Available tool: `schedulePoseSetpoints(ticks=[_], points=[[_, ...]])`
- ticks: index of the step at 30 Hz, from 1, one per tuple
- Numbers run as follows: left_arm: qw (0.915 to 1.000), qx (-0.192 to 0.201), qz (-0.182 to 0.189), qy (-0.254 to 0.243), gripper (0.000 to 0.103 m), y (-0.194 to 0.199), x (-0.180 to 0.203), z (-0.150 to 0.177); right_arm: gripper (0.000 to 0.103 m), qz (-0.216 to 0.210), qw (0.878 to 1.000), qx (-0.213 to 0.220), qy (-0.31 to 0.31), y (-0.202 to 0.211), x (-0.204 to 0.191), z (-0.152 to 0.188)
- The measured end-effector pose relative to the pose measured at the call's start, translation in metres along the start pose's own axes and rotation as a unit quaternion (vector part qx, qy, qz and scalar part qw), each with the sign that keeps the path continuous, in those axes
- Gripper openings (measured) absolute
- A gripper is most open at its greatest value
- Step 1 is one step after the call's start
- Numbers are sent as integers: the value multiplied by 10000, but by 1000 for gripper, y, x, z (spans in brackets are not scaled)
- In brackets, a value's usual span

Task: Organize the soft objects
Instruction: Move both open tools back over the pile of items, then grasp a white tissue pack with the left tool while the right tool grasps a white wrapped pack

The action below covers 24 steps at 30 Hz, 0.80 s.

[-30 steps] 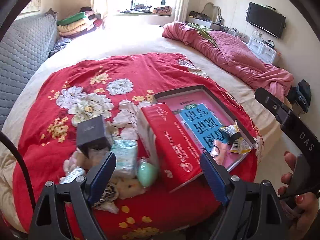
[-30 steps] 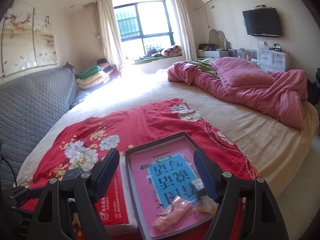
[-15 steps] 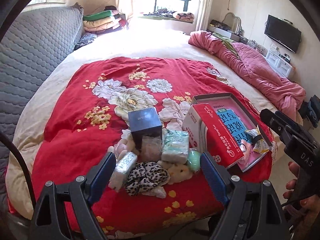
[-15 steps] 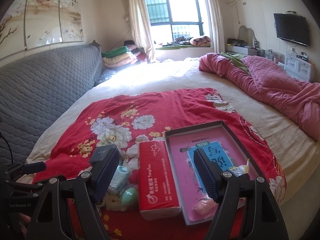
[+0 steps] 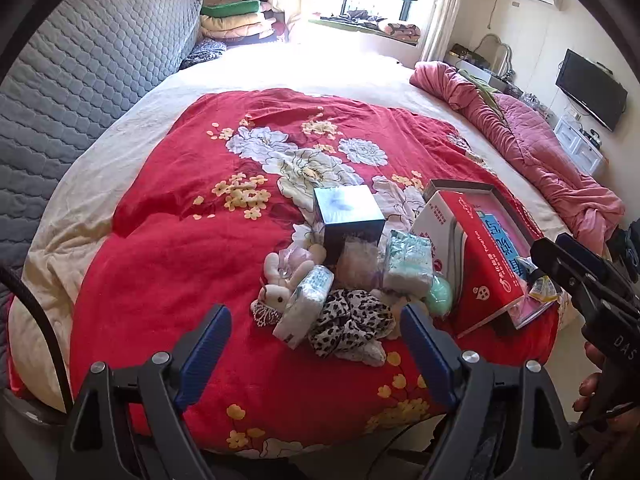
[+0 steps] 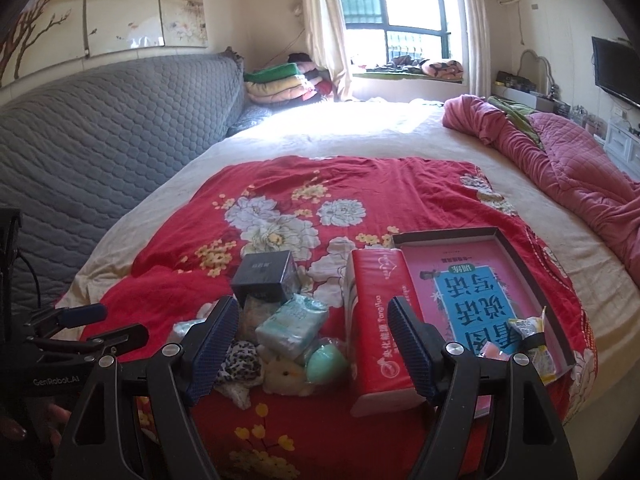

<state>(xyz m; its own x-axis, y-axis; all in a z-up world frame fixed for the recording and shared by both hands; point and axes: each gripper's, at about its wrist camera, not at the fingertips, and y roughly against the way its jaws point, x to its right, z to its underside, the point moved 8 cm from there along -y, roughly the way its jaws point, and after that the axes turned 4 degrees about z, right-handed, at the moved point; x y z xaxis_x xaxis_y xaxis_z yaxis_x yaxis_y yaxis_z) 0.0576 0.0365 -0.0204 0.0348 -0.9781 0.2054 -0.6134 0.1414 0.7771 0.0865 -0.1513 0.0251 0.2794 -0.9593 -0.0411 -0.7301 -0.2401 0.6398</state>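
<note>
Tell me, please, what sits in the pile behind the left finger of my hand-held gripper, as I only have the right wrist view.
Observer: A white plush rabbit lies at the pile's left edge, on the red quilt.
Operator: Is anything lying against it?
Observer: Yes, a wrapped tissue pack lies right against its side.
Operator: And the leopard-print piece that I can barely see?
Observer: The leopard-print scrunchie is at the pile's near edge, closest to the left hand-held gripper, whose jaws are open and empty.
</note>
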Motion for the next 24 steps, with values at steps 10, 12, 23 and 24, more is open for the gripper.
schedulePoseSetpoints(ticks=[10,12,23,24], points=[[9995,-161,116,258,86,-12,-17,17,78,-98,9994,-271,212,-11,-23,15],[9995,-156,94,254,86,-13,-18,19,78,-115,9991,-318,239,-13,-26,19],[9992,-231,4,322,86,-27,-25,22,78,-248,9974,-582,348,-32,-41,35],[9992,-235,3,326,86,-29,-26,22,78,-276,9972,-602,333,-34,-42,36]])
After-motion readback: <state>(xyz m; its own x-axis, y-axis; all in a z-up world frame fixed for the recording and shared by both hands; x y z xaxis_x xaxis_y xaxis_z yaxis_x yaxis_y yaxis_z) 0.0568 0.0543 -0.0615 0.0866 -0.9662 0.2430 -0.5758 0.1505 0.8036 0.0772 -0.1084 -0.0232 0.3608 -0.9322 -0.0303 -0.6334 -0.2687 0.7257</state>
